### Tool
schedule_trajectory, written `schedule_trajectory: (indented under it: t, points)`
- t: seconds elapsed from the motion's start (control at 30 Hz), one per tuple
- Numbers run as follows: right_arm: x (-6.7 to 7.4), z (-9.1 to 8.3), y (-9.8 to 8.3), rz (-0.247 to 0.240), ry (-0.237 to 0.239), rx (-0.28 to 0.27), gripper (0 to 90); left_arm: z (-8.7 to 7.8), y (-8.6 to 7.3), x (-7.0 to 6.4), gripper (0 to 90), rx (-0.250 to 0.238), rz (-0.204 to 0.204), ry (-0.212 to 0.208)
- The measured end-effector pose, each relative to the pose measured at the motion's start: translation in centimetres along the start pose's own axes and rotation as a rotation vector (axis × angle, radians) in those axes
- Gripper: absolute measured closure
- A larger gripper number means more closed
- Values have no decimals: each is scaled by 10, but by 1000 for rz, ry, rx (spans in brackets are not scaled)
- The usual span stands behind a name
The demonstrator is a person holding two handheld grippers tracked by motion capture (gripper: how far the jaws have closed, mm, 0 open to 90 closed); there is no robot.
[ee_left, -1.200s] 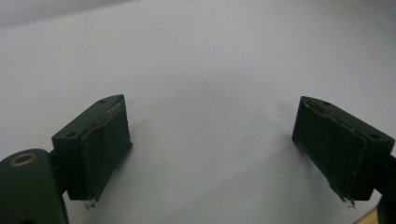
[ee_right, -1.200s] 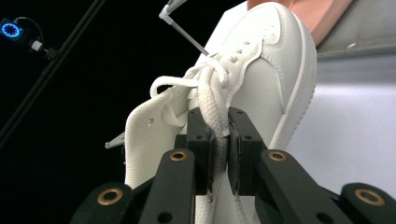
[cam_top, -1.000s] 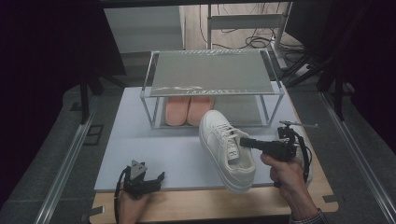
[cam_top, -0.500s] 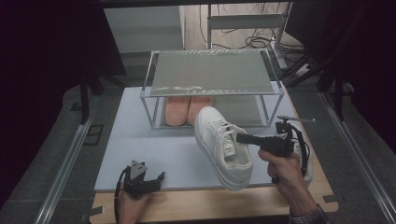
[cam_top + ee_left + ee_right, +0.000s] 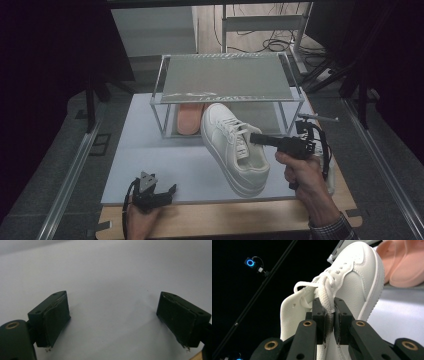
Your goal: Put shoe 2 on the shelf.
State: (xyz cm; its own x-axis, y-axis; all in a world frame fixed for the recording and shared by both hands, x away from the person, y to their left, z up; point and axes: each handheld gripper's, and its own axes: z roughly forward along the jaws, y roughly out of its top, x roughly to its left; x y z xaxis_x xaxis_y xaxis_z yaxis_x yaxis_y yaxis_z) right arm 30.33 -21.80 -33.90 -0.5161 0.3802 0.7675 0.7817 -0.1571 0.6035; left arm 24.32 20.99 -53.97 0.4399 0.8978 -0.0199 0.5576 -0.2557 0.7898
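A white sneaker (image 5: 234,150) hangs lifted over the white mat (image 5: 150,150), toe toward the wire rack (image 5: 225,80). My right gripper (image 5: 252,138) is shut on the sneaker's side wall by the laces; in the right gripper view the two jaws pinch that wall of the sneaker (image 5: 352,277) at the right gripper's tips (image 5: 331,315). A pair of pink slippers (image 5: 188,119) sits under the rack, seen past the toe as pink slippers (image 5: 404,262). My left gripper (image 5: 159,195) rests at the mat's front left, open, with bare mat between the jaws of the left gripper (image 5: 113,315).
The rack's grey top shelf stands over the far half of the mat. A wooden board (image 5: 225,220) edges the mat at the front. Metal rails (image 5: 70,175) run along both sides, with dark stands and cables beyond.
The right hand has raised the sneaker and carried it a little toward the rack, its toe now nearer the slippers. The left gripper has stayed put.
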Motion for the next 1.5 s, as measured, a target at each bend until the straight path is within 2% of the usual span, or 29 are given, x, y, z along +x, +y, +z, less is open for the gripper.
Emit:
schedule_trajectory:
  t: [0.27, 0.47, 0.87, 1.5]
  points:
    - [7, 8, 18, -5, -2, -35, 805, 0, 0, 0, 111, 0, 0, 0]
    - [6, 17, 30, -5, -14, -62, 805, 0, 0, 0, 111, -1, -2, -1]
    - [-9, 31, 57, 28, -58, -117, 803, 0, 0, 0, 111, 0, -1, -1]
    - [-25, 57, 92, 26, -154, -166, 803, 0, 0, 0, 111, -1, -2, -1]
